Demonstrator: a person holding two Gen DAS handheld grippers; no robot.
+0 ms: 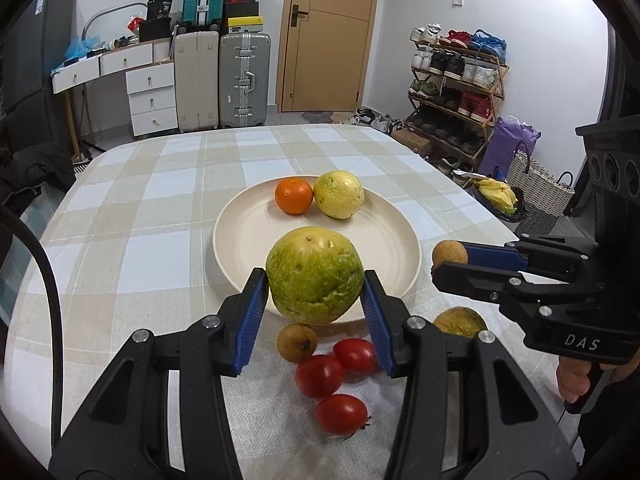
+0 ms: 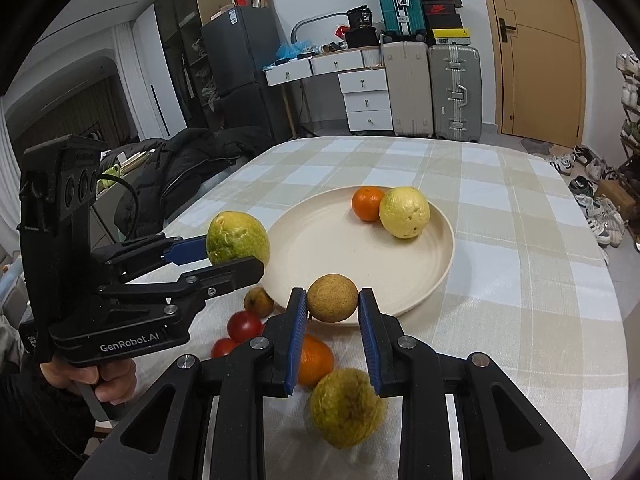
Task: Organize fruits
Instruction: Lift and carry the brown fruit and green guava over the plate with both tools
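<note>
Both grippers held fruit near the near rim of the plate (image 1: 400,240), which sat on the table (image 1: 160,200) toward its middle. The left gripper (image 1: 316,280) had its fingers clamped on the large green fruit (image 1: 314,274), one blue pad against each flank, the fruit hanging over the plate's near edge. In the right wrist view that fruit (image 2: 237,238) looked to be still just off the plate's left rim, so which is true I cannot tell.

The right gripper (image 2: 332,300) had its fingers pressed against the small brown fruit (image 2: 332,298), held just above the near rim of the plate (image 2: 440,264). The plate's open floor lay straight ahead of both pairs of fingers, away from the person. At its far side an orange (image 1: 294,195) and a yellow fruit (image 1: 339,194) touched each other.

Neither held fruit had a marked long axis; both were roundish, so orientation should matter little on release. By my judgement the right gripper was a shade nearer to clear plate.

Loose on the table's near edge lay three red tomatoes (image 1: 320,376), a small brown-yellow fruit (image 1: 297,342) and a rough greenish fruit (image 2: 346,408).
</note>
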